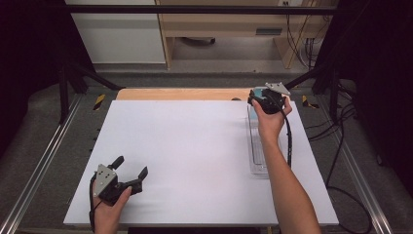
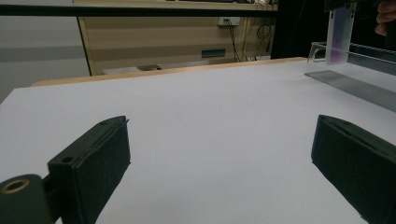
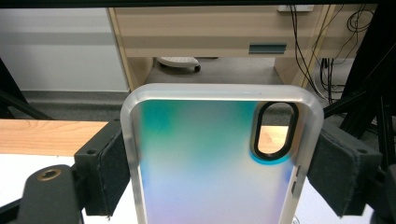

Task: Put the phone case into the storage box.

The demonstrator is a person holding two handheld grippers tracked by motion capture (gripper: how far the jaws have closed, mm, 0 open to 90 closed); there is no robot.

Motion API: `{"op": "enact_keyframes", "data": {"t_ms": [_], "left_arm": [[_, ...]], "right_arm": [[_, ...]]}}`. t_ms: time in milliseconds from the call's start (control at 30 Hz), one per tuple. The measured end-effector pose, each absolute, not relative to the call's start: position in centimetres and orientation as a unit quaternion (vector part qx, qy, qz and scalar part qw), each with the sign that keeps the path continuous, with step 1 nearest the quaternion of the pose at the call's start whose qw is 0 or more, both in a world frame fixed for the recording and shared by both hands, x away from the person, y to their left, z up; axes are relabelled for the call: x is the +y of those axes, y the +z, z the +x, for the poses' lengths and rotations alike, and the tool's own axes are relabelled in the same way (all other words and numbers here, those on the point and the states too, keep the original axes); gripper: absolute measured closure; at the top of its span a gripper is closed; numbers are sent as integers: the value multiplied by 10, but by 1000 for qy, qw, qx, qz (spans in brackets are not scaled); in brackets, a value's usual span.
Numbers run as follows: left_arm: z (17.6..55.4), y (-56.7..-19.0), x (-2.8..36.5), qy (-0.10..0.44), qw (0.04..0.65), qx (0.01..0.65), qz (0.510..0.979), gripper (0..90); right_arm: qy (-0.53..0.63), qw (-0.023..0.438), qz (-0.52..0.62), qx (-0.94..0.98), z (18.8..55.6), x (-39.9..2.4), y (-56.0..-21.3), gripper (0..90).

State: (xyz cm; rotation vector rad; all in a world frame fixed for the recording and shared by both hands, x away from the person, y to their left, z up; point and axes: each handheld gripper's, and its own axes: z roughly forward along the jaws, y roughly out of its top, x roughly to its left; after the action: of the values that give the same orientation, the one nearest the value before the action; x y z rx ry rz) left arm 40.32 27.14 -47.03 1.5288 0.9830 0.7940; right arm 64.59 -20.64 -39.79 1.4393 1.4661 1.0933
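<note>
A: Between the right gripper's (image 3: pixel 219 172) fingers (image 3: pixel 105 168): a phone case (image 3: pixel 210 168), iridescent and translucent, clamped by its two long edges, camera cut-out toward the top. Seen in the high view at the table's (image 1: pixel 195 146) far right corner, above the far end of a clear tray (image 1: pixel 258 161).

B: And the left gripper (image 1: pixel 130 171)?

A: Fingers (image 2: pixel 93 163) spread wide, nothing between them; resting low near the front left edge of the table, well apart from the case.

B: Case position relative to the tray?

A: Upright, lower end over or just inside the tray's far end, as the left gripper view shows (image 2: pixel 340 35); contact with the tray floor cannot be told.

B: Likely faults from here?

A: Grip on smooth, rounded edges only, so possible slip or twist out of the pads. Thin tray wall close by: a lowering slightly off line could catch the rim, tilt the case, or shove the light tray across the table.
</note>
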Motion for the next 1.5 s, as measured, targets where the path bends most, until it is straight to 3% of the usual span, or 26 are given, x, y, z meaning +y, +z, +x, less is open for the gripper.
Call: {"op": "enact_keyframes", "data": {"t_ms": [1500], "left_arm": [[403, -472, 272, 341, 546, 414, 644, 29]], "right_arm": [[426, 393, 586, 566, 658, -210, -413, 174]]}}
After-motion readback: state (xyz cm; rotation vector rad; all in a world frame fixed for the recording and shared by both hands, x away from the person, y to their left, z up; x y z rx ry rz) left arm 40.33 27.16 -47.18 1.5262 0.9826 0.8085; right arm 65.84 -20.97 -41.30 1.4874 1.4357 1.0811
